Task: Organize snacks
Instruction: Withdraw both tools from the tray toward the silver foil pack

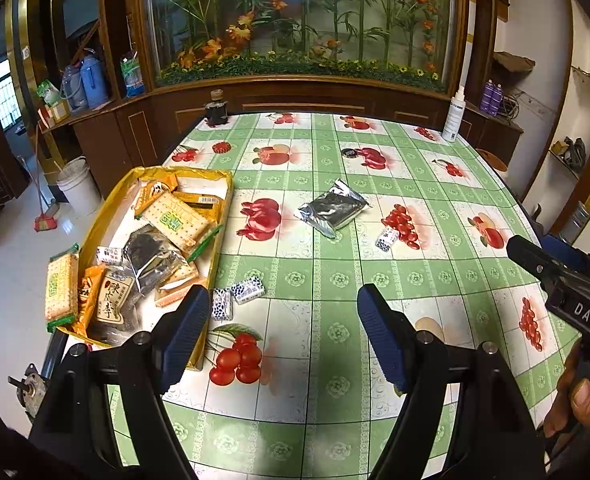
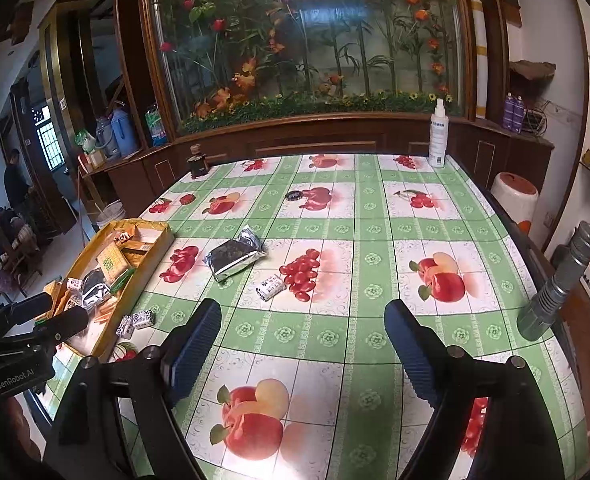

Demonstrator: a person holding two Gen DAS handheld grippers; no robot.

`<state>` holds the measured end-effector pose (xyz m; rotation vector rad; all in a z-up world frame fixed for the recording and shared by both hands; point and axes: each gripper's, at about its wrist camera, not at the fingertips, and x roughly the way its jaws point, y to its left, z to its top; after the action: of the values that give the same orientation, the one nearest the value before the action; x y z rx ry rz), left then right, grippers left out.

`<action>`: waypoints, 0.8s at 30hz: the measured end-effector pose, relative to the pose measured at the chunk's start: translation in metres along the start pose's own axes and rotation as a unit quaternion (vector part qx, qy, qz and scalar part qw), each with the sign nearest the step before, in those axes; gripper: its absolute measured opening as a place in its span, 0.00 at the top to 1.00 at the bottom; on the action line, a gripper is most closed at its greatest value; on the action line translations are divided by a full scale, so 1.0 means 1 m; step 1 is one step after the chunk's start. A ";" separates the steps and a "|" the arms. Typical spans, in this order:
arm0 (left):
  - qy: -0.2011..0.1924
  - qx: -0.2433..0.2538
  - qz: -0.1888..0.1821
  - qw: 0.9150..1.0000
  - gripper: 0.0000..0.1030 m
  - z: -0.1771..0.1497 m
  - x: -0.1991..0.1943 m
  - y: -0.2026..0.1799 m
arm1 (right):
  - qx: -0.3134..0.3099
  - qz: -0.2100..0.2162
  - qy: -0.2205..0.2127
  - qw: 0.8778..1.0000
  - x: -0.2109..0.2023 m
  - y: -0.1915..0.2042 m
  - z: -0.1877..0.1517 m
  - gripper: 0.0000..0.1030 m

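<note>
1. The left gripper (image 1: 283,336) hovers low over the table (image 1: 335,280) with its jaws spread wide and nothing between them.
2. The right gripper (image 2: 303,344) also has its jaws wide apart and empty, above a printed apple on the tablecloth.
3. The yellow tray (image 1: 225,216) sits at the table's left edge, just ahead and left of the left jaws, its long axis running away from the camera. It is filled with snacks: green-and-cream cracker packs (image 1: 175,220), an orange pack, a silver-and-black foil pouch, and a brown bag with large Chinese characters (image 1: 111,300).
4. One cracker pack (image 1: 61,288) lies over the tray's left rim, its long axis pointing away.
5. Two small blue-and-white candies (image 1: 237,296) lie touching each other on the table, just beside the tray's right wall and right next to the left jaws' left finger.
6. A silver foil pouch (image 1: 333,208) lies flat mid-table, well ahead of both grippers, its long axis slanted from near left to far right.
7. A single blue-and-white candy (image 1: 387,239) rests near it, beside the printed red berries; its writing is too small to read.
8. The right gripper's body reads "DAS" in the left wrist view; the left gripper's body reads "GenRobot.AI" in the right wrist view.
</note>
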<state>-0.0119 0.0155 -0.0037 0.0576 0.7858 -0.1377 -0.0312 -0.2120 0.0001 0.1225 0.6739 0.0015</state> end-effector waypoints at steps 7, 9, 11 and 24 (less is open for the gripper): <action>0.038 0.004 -0.027 0.999 0.26 -0.021 0.023 0.011 | 0.018 0.015 0.021 0.999 0.013 -0.008 -0.007 0.17; 0.048 0.004 -0.030 0.998 0.26 -0.023 0.030 0.010 | 0.019 0.022 0.029 0.999 0.018 -0.009 -0.009 0.17; 0.054 0.004 -0.030 0.998 0.26 -0.022 0.036 0.008 | 0.018 0.021 0.033 0.999 0.023 -0.009 -0.010 0.17; 0.057 0.013 -0.044 0.997 0.26 0.000 0.058 -0.005 | 0.006 0.020 0.064 0.998 0.055 -0.002 -0.011 0.17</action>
<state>0.0280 0.0051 -0.0443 0.0563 0.9014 -0.2310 0.0047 -0.2104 -0.0431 0.1477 0.7992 0.0432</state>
